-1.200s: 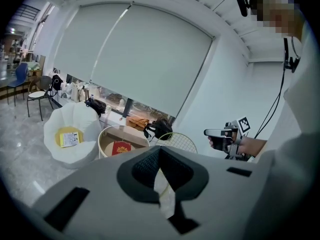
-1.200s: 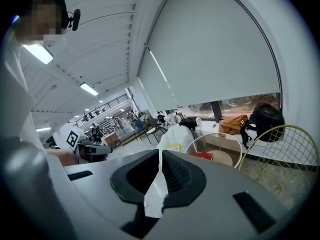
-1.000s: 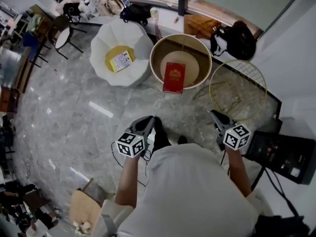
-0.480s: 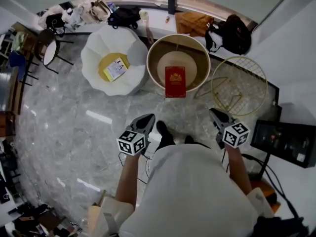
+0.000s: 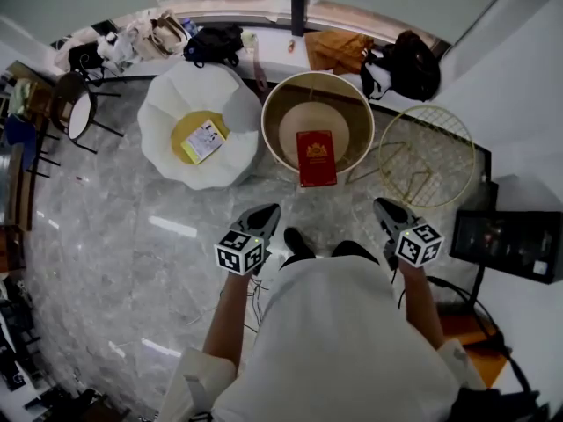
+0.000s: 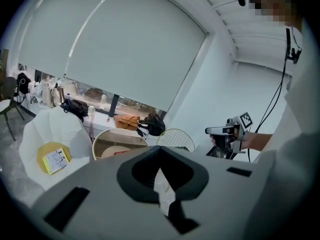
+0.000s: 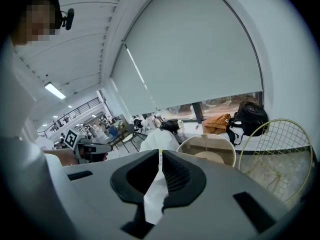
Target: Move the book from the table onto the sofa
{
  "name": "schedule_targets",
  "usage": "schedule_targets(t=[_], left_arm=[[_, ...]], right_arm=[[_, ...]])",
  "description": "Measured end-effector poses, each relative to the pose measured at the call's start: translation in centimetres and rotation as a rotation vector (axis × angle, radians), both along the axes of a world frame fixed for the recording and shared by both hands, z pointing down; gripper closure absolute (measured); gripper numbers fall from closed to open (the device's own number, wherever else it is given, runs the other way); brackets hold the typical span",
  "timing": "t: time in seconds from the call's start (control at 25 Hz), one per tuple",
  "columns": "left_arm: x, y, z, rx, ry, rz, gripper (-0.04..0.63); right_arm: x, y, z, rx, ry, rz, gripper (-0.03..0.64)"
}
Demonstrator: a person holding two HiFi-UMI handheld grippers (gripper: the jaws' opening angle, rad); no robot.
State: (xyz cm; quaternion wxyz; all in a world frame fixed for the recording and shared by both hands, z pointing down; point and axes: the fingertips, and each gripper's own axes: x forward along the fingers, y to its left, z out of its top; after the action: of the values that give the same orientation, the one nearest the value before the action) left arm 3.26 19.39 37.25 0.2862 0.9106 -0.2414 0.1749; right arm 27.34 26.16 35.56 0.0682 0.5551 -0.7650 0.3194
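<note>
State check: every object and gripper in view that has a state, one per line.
red book: closed, lying on the round table, not held
booklet: closed, on the yellow cushion of the white sofa
left gripper: shut, empty
right gripper: shut, empty
window blind: lowered most of the way, strip of window open at the bottom

Book point(image 6: 121, 152): only red sliver shows in left gripper view, rest hidden behind left gripper point(image 6: 160, 156).
Table point(image 6: 118, 130): lower half hidden likewise.
Booklet point(image 5: 204, 140) on sofa point(image 5: 167, 104): print too small to read.
Black box point(image 5: 515, 246): cut off by right edge of head view.
Shoes point(image 5: 297, 243): partly hidden under torso point(image 5: 343, 341).
</note>
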Motion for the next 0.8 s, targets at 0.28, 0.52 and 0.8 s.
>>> schedule_targets(t=[0.28,0.52,0.8], left_arm=[[-0.1,-1.6,0.5,-0.012,0.014,0.007,0.594],[1.1,-2.8,1.6,-0.047,0.011,-0.002,0.594],[2.9,-5.0,2.1,-0.063,-0.009,-0.068,0.594]], right_arm=[[-0.6,-1.6,0.6,-0.019,0.014,0.009,0.574],[-1.5,-3.6,2.0,-0.064,0.025,-0.051,0.574],[-0.3,-8.2,3.0,-0.06,0.002,-0.147,0.574]])
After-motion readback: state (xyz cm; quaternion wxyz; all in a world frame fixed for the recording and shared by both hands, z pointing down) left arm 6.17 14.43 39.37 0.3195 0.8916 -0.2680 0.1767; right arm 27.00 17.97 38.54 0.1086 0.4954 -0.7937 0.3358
